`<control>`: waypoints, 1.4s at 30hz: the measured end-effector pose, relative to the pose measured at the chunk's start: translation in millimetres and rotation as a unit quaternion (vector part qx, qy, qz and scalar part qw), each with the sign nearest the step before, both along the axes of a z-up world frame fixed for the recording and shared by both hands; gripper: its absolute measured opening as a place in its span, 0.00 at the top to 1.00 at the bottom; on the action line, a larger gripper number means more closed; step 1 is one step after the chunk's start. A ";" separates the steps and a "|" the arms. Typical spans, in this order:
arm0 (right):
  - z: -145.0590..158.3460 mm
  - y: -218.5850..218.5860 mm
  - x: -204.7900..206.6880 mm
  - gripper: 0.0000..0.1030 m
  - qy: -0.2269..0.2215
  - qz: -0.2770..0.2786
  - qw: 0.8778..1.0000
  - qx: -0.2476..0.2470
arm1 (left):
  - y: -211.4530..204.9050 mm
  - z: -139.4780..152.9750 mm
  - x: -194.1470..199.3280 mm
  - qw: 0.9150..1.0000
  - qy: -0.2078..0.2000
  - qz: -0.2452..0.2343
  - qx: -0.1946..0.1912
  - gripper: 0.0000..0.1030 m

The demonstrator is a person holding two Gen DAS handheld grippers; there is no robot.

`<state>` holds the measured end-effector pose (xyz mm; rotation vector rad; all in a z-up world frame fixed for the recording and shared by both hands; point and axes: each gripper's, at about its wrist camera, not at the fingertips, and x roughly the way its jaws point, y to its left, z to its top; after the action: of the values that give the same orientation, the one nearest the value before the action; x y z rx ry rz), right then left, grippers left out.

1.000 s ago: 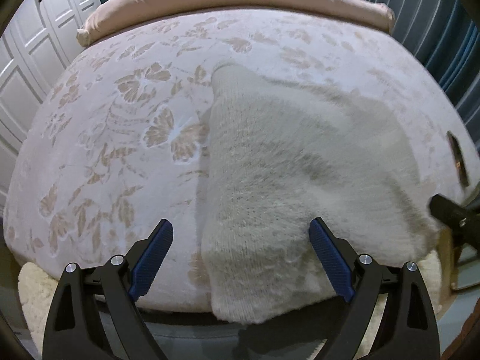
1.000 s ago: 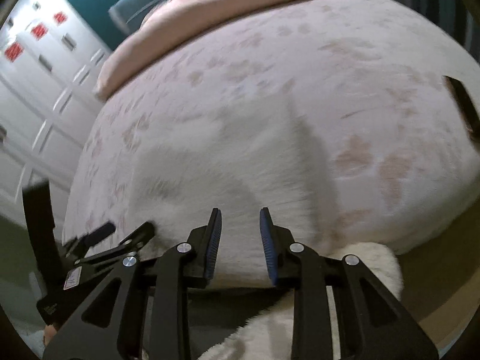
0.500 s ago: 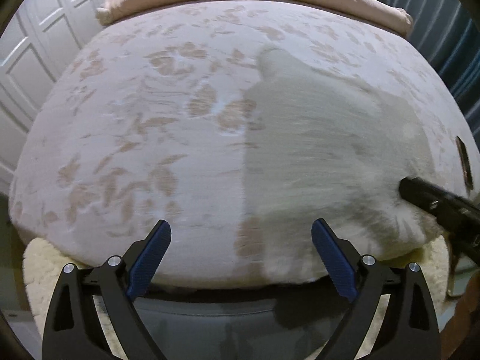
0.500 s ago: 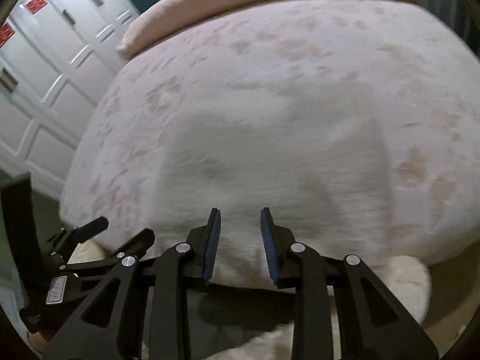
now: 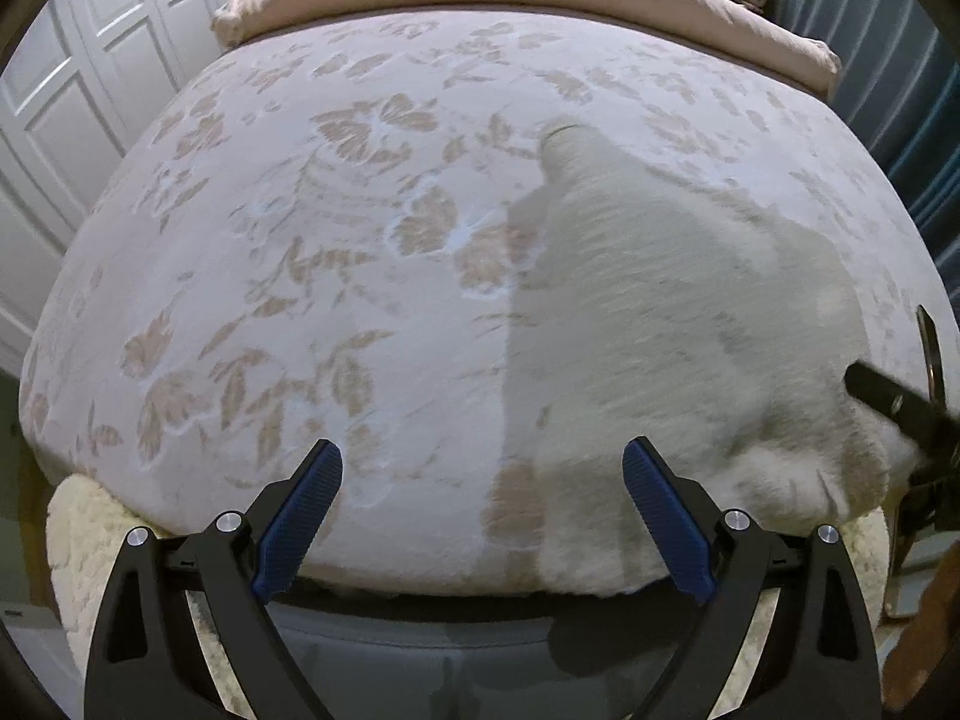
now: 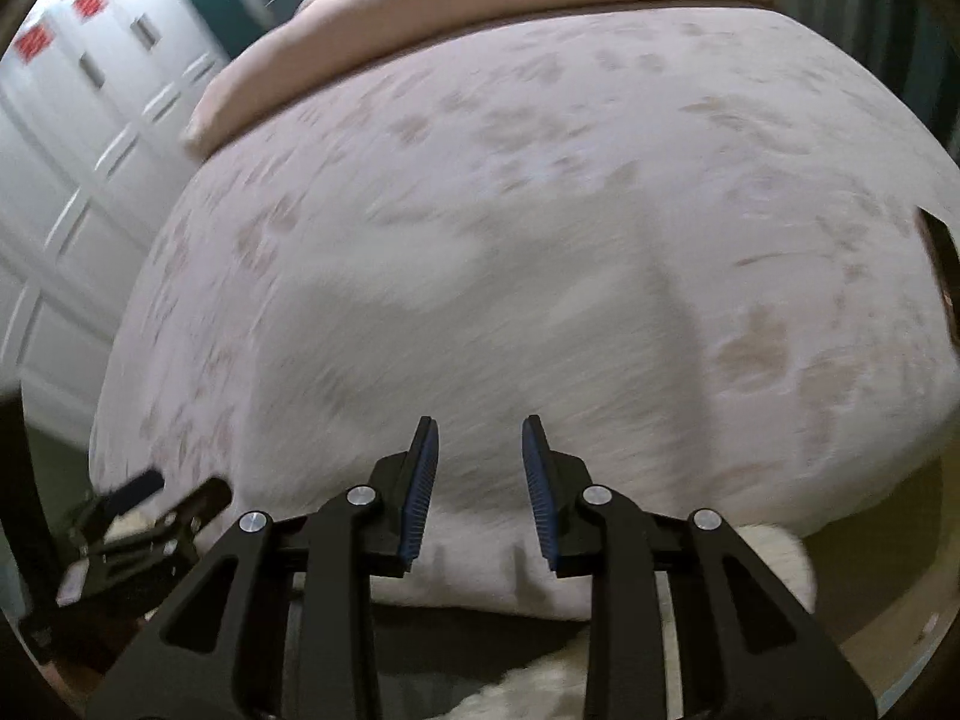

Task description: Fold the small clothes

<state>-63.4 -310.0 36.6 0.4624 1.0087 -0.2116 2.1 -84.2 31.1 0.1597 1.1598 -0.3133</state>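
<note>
Left wrist view: the left hand-held gripper (image 5: 483, 525) hangs over the near edge of the bed (image 5: 288, 276), its blue pads spread wide with nothing between them. The cream knit sweater (image 5: 660, 324) lies flat on the floral bedspread, toward the bed's right side; one sleeve reaches up the bed and the hem droops over the near edge. At the sweater's right corner the right hand-held gripper (image 5: 894, 408) pokes in — cut off by the frame, so whether it touches the knit is hard to tell. A fleecy rug (image 5: 78, 534) shows below the bed's edge.

Right wrist view: heavily blurred. The right hand-held gripper (image 6: 480, 468) has its pads parted a little, gripping nothing — the sweater (image 6: 480, 324) spreads on the bed beyond them, its outline smeared. The left hand-held gripper (image 6: 162, 492) sits at the bed's lower left corner.
</note>
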 end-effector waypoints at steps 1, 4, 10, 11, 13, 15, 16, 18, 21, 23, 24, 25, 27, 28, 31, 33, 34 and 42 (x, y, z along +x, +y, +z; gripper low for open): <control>-0.6 -11.3 -0.1 0.71 0.001 -0.011 1.000 0.005 | -4.5 1.0 0.0 1.000 -0.002 -0.004 -0.001 0.09; -5.5 -34.4 9.2 0.71 0.000 -0.032 0.999 0.002 | -20.9 3.5 0.7 1.000 -0.006 -0.016 -0.005 0.09; -42.6 -62.0 64.3 0.73 0.045 -0.031 0.998 -0.018 | -53.2 4.1 1.9 0.999 -0.014 -0.039 0.004 0.09; -52.1 -62.9 72.2 0.73 0.054 -0.030 0.998 -0.023 | -55.7 4.1 2.3 0.999 -0.012 -0.040 0.004 0.09; -64.7 -59.8 80.7 0.71 0.057 -0.024 0.997 -0.048 | -60.2 4.2 3.3 0.999 -0.011 -0.042 0.004 0.09; -62.5 -50.0 87.7 0.71 0.065 -0.005 0.994 -0.089 | -66.0 2.6 4.0 0.999 -0.008 -0.044 0.007 0.09; -59.8 -49.0 88.4 0.71 0.068 -0.002 0.993 -0.093 | -68.5 1.3 4.0 0.999 -0.006 -0.045 0.007 0.09; -47.3 -51.8 79.5 0.70 0.054 -0.006 0.995 -0.081 | -72.0 -2.1 5.0 0.999 0.004 -0.044 0.006 0.09; -30.9 -61.9 45.4 0.45 0.013 -0.038 0.999 -0.029 | -72.8 -4.8 6.7 0.999 0.018 -0.036 -0.009 0.09; -28.1 -66.4 12.1 0.40 -0.003 -0.067 0.998 -0.001 | -71.3 -8.9 8.4 0.999 0.027 -0.032 -0.013 0.09; -32.3 -68.2 -2.2 0.40 -0.001 -0.075 0.997 0.019 | -70.8 -11.4 9.4 0.999 0.031 -0.029 -0.012 0.09; -36.3 -68.8 -9.6 0.40 0.001 -0.078 0.996 0.033 | -69.5 -16.1 11.3 0.999 0.038 -0.022 -0.011 0.09; -49.9 -70.0 -29.5 0.40 0.006 -0.085 0.994 0.075 | -68.2 -23.3 13.1 0.998 0.053 -0.014 -0.015 0.09; -57.4 -69.4 -36.1 0.40 0.007 -0.084 0.992 0.091 | -68.3 -26.4 13.9 0.998 0.060 -0.009 -0.017 0.09; -71.4 -68.8 -39.3 0.35 0.004 -0.082 0.989 0.120 | -72.0 -34.5 17.6 0.997 0.072 -0.002 -0.021 0.07; -81.4 -67.0 -34.7 0.35 -0.002 -0.073 0.986 0.148 | -77.0 -39.6 21.0 0.997 0.070 -0.005 -0.013 0.05; -86.2 -65.5 -30.8 0.32 -0.002 -0.068 0.986 0.154 | -78.7 -41.5 22.2 0.997 0.070 -0.006 -0.010 0.05; -99.1 -56.1 -6.3 0.16 -0.004 -0.034 0.987 0.156 | -94.2 -50.4 29.9 0.998 0.049 -0.021 0.011 0.05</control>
<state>-69.7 -366.2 -62.5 0.7829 1.0232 -0.1116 32.0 -178.4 -19.3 0.1897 1.2591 -0.3496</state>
